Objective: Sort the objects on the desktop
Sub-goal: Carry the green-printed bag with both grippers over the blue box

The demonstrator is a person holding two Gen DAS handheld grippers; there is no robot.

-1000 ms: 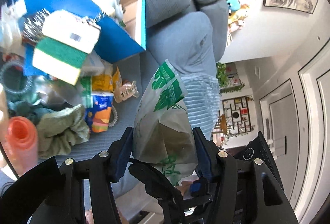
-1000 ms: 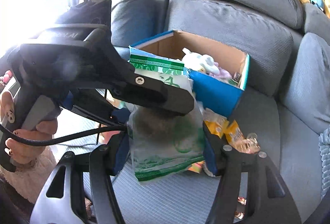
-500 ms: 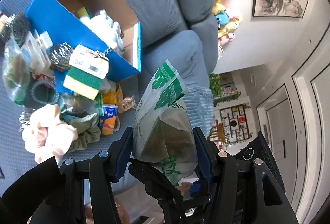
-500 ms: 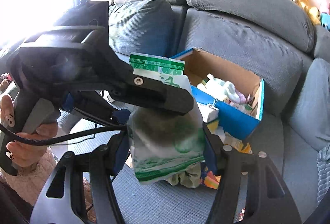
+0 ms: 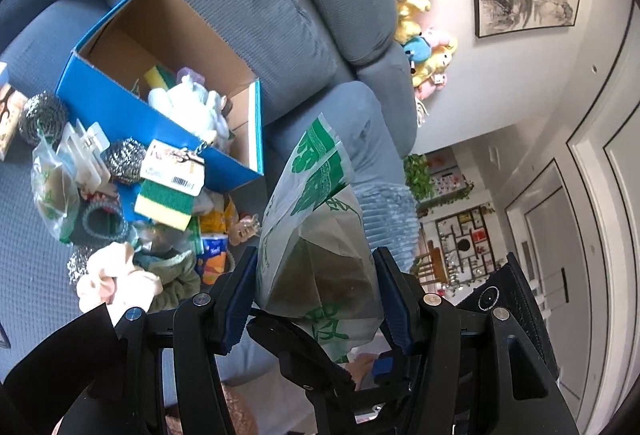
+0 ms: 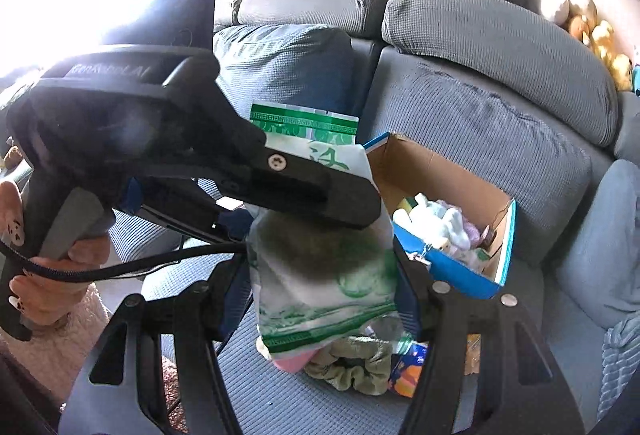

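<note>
Gripping green-printed plastic bag (image 5: pixel 320 235) with both tools: my left tool (image 5: pixel 316 295) clamping its lower part, my right tool (image 6: pixel 324 275) clamping same bag from other side. Probably sharing hold because pouch is limp, would sag from one grip. Bag hanging clear above sofa seat (image 5: pixel 24 219), over clutter pile beside blue cardboard box (image 5: pixel 120 111), likely its destination.

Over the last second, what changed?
Both grippers, left and right, lifted the green-printed bag up and away from the sofa clutter; the blue box and pile shrank in view. No grab, no release: both remain clamped on the bag.
</note>
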